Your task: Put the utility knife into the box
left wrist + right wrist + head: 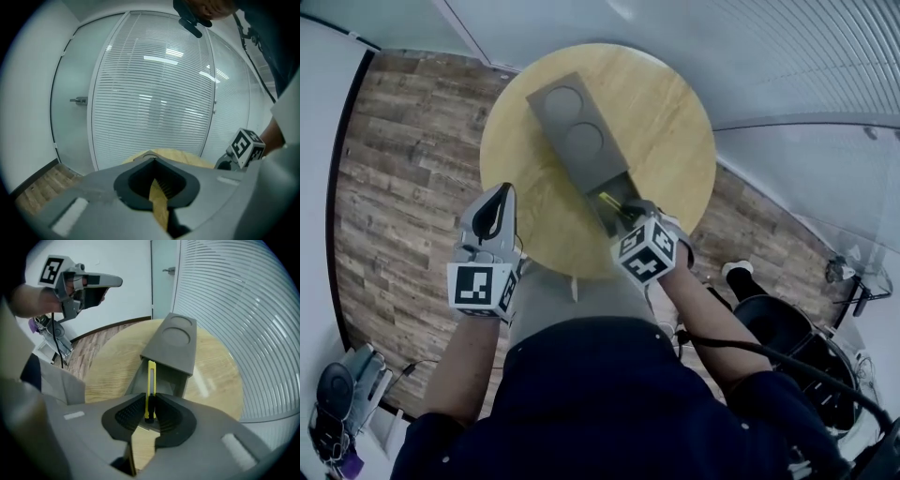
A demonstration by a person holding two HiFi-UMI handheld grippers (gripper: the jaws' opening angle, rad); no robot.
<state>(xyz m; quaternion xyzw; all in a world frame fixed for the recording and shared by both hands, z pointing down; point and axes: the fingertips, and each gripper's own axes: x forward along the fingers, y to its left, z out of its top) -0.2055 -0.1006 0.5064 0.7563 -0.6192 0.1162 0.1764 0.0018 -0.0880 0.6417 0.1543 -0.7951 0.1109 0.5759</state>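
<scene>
A grey box [577,131] lies slantwise on the round wooden table [675,122], its lid slid back so the near end stands uncovered [173,345]. My right gripper [630,214] is shut on the yellow utility knife [151,380], which points along the jaws toward the box's uncovered end, just above it. In the head view the knife [614,200] shows as a yellow strip at that end. My left gripper [502,192] hovers over the table's left edge, shut, with nothing held; its tips [154,161] meet. It also shows in the right gripper view [112,282].
Wooden floor surrounds the table. A glass wall with blinds [154,93] runs behind it. A black chair [787,337] stands at the right, and some gear lies on the floor at the lower left [342,394].
</scene>
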